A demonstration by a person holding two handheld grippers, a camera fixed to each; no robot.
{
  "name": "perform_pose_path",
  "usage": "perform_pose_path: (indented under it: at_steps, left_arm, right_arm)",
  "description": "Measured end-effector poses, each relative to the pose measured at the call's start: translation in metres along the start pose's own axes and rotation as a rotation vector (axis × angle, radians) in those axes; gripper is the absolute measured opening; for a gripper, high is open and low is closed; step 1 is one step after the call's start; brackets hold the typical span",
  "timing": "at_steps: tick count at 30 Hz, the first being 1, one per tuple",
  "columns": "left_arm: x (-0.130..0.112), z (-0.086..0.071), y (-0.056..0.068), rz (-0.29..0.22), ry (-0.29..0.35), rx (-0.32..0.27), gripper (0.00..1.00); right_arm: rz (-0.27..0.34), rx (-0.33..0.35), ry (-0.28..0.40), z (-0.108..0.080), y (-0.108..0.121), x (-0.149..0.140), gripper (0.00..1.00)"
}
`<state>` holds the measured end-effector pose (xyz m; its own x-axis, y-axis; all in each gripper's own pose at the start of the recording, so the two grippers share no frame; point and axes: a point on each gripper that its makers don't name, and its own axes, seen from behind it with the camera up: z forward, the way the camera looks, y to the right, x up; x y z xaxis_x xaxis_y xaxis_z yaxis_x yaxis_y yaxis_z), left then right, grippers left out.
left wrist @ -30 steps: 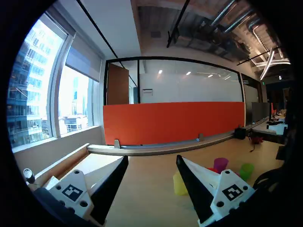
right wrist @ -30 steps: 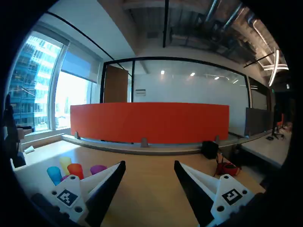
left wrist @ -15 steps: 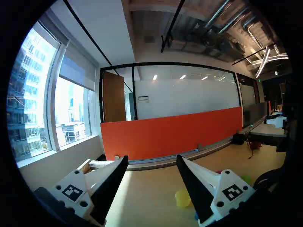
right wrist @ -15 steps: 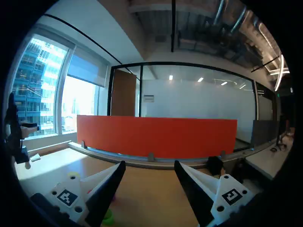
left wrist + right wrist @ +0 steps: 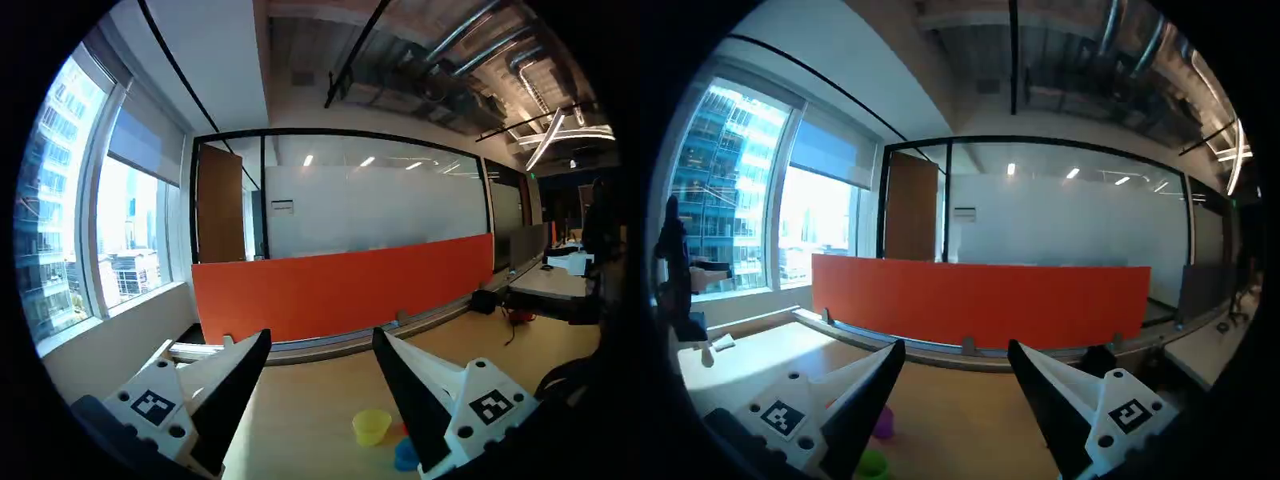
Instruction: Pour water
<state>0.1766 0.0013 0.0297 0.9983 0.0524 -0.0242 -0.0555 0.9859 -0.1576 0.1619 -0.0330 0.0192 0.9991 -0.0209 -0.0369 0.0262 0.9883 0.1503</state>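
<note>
Left gripper [image 5: 320,334]: jaws spread wide, nothing between.
Desk [image 5: 312,408] below. On it yellow cup [image 5: 372,426], upright, mouth open. Blue cup [image 5: 406,456] just beside, nearer, partly hidden by finger. Both well short of orange partition [image 5: 344,288].
Right gripper [image 5: 955,346]: jaws wide, empty.
Green cup [image 5: 872,465] nearest, purple cup [image 5: 884,422] just past it, both partly behind finger, on near side of partition.
Glass wall [image 5: 1064,216] beyond partition.

Desk [image 5: 312,400] open ahead; yellow cup [image 5: 372,426] stands low right
</note>
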Motion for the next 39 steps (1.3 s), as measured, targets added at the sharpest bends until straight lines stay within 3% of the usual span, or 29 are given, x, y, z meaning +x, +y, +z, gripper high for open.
perform_pose_path:
  at_steps: [15, 21, 32, 39]
  left_arm:
    - [-0.005, -0.003, 0.049, 0.001, -0.032, -0.23, 0.94]
    - [-0.006, -0.004, 0.062, -0.039, -0.04, -0.297, 0.94]
    - [-0.014, -0.002, 0.068, -0.06, -0.064, -0.348, 0.94]
    - [-0.031, 0.002, 0.07, -0.023, -0.096, -0.366, 0.94]
  right_arm:
    - [-0.006, 0.261, -0.013, -0.006, -0.051, 0.01, 0.99]
    - [0.005, 0.335, -0.013, -0.009, -0.065, 0.014, 0.99]
    - [-0.038, 0.387, -0.067, -0.01, -0.08, -0.003, 0.99]
    - [-0.06, 0.423, -0.115, -0.01, -0.087, -0.019, 0.99]
